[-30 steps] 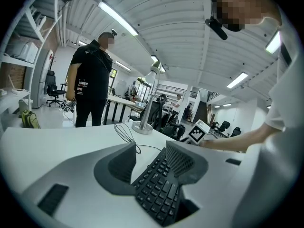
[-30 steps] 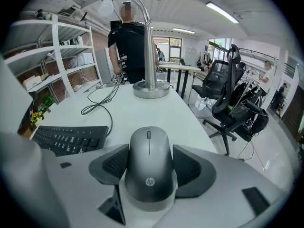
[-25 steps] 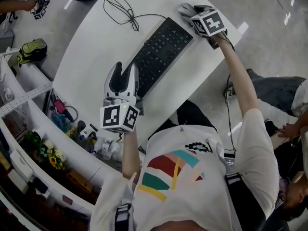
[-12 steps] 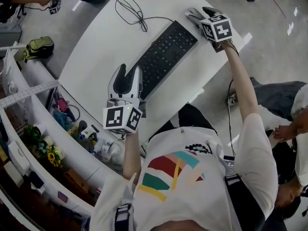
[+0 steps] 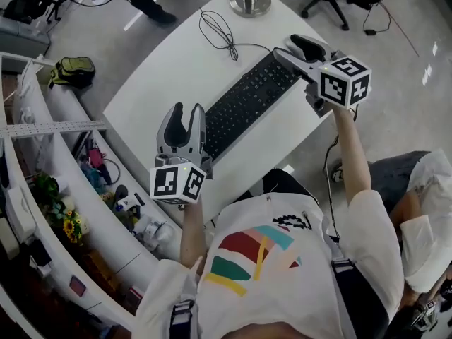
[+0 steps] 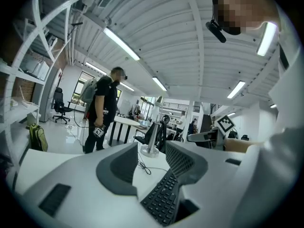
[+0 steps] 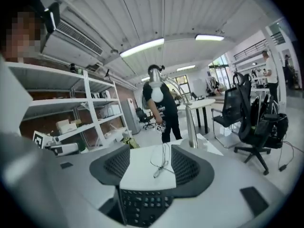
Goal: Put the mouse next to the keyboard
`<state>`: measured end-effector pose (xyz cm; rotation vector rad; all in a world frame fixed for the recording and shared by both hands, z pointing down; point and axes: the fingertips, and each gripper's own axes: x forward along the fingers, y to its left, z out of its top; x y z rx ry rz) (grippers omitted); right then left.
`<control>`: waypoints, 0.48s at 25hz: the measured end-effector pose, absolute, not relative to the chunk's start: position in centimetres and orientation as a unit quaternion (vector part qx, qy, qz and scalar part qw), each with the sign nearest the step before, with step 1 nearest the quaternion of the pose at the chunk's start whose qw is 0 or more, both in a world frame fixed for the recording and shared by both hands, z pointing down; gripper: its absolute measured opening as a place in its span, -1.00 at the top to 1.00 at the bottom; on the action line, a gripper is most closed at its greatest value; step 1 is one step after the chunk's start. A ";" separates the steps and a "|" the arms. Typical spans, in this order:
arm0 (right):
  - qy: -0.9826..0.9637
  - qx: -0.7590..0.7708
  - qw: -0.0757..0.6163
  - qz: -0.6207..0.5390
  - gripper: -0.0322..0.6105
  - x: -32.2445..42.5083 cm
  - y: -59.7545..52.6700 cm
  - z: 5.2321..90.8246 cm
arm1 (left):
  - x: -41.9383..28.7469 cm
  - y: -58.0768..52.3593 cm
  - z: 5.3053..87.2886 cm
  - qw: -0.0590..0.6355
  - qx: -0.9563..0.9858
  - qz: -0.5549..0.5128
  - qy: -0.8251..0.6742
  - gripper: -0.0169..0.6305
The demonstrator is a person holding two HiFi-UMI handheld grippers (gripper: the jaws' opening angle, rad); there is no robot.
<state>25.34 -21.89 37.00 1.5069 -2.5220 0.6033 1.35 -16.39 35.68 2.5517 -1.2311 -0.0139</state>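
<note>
Head view: keyboard diagonal toward upper-right

White, curved table. Bears a black keyboard lying diagonally, a looped black cable beyond it, and a round metal stand base by the far edge.

A black keyboard and a thin black cable sit on a white table. The left gripper is pale grey with dark, grid-textured inner faces and black-on-white square markers (the right gripper matches). The person's white shirt bears teal, red and yellow stripes
</note>
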 end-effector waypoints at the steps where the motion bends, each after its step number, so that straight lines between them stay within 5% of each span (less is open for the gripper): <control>1: -0.840 0.508 0.055 0.186 0.03 24.0 -21.2 35.2 | 0.5 -16.2 34.7 0.143 0.889 -0.014 -0.435 0.25; 2: -0.840 0.513 0.039 0.171 0.14 22.6 -20.5 33.5 | -0.5 -15.9 33.9 0.132 0.886 -0.020 -0.444 0.27; 5: -0.847 0.514 -0.011 0.134 0.77 18.0 -18.5 28.7 | -3.6 -15.1 31.8 0.094 0.871 -0.020 -0.481 0.81; 12: -0.878 0.478 -0.004 0.037 0.86 7.4 -14.8 23.1 | -10.5 -13.0 29.0 0.086 0.848 -0.041 -0.521 0.81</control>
